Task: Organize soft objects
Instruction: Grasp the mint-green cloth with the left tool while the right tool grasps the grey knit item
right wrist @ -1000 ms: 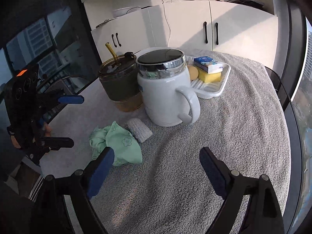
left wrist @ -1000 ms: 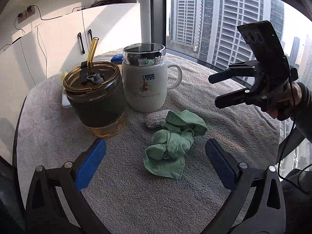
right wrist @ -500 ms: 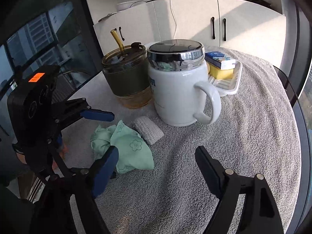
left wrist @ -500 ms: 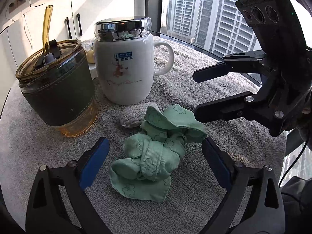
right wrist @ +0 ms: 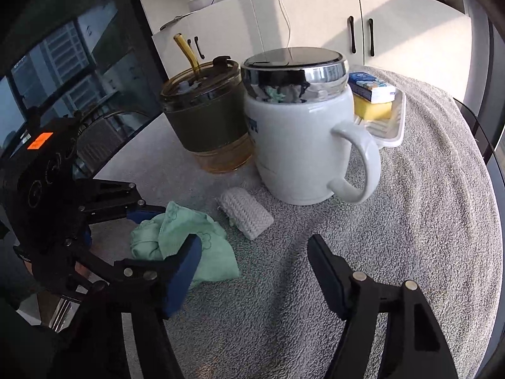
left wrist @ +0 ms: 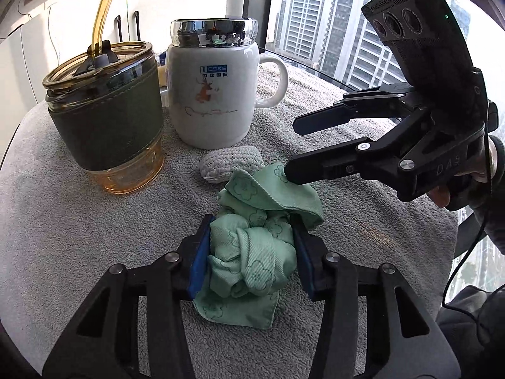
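While the left gripper (left wrist: 251,252) closes its jaws around the crumpled green cloth (left wrist: 255,249) on the towel-covered table (left wrist: 94,237), pads touching both flanks, the right gripper (right wrist: 252,271) hovers nearby, closing on nothing; the cloth lies leftward of it.

Layout ahead of the left gripper (left wrist: 251,252)

Cloth (left wrist: 252,252) between its jaws; knitted pad (left wrist: 230,164) beyond; mug (left wrist: 214,94) behind, tumbler (left wrist: 104,120) left of mug.

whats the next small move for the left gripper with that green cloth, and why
Probably finish closing, then lift a little. The left gripper has its closing jaws on both sides of the bunched green cloth, pads at the fabric. The right gripper is closing too, one fingertip over the cloth's far fold.
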{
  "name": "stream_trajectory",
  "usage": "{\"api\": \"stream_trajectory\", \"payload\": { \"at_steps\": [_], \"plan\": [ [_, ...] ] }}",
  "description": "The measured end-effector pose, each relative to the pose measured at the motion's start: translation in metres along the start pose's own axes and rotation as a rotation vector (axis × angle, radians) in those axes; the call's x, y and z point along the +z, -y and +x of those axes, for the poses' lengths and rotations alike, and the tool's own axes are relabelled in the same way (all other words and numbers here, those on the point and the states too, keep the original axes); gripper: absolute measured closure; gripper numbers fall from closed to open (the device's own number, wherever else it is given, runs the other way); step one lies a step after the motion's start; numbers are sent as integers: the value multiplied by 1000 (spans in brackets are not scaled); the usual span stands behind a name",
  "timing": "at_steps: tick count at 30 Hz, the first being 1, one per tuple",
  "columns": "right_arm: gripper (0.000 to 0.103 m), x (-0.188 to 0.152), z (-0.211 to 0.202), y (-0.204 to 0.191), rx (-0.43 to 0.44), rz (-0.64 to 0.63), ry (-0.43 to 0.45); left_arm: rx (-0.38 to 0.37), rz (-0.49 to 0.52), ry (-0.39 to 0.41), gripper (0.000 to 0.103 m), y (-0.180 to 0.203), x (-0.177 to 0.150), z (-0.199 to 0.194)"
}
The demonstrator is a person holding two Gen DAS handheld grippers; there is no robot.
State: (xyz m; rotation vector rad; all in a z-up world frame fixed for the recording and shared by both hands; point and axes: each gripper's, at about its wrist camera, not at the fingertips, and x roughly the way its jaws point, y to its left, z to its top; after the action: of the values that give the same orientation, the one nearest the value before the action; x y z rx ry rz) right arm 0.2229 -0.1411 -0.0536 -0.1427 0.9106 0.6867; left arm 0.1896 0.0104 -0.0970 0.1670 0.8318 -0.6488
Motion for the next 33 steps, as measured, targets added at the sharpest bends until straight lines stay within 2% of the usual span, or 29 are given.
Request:
{"api": "stream_trajectory", "payload": {
  "at_steps": [5,11,13,17,22,31,33],
  "plan": [
    [32,8,20,-10,16,-19,-20,11,-17,-19,59,-6,-8,-7],
    [34,17,36,-18,-29,-69,-32,13,-21,-21,59,-9,-12,-13],
    [45,19,44,-18,-48,-76,-57,12,-28,-19,59,-11,-13,-10],
    [58,19,47,-21,-92,-111,-57,11,-48,-15,59,-16,-24,-22],
    [68,16,40,-26,-119,-122,-53,8,-72,-13,59,-20,-23,-24],
    [68,-14,-4,-28,-204,-96,-43,61,-138,3,59,-25,-17,-30],
    [68,-22,-16,-29,-217,-88,-43,77,-158,10,59,-27,-18,-43]
  ]
}}
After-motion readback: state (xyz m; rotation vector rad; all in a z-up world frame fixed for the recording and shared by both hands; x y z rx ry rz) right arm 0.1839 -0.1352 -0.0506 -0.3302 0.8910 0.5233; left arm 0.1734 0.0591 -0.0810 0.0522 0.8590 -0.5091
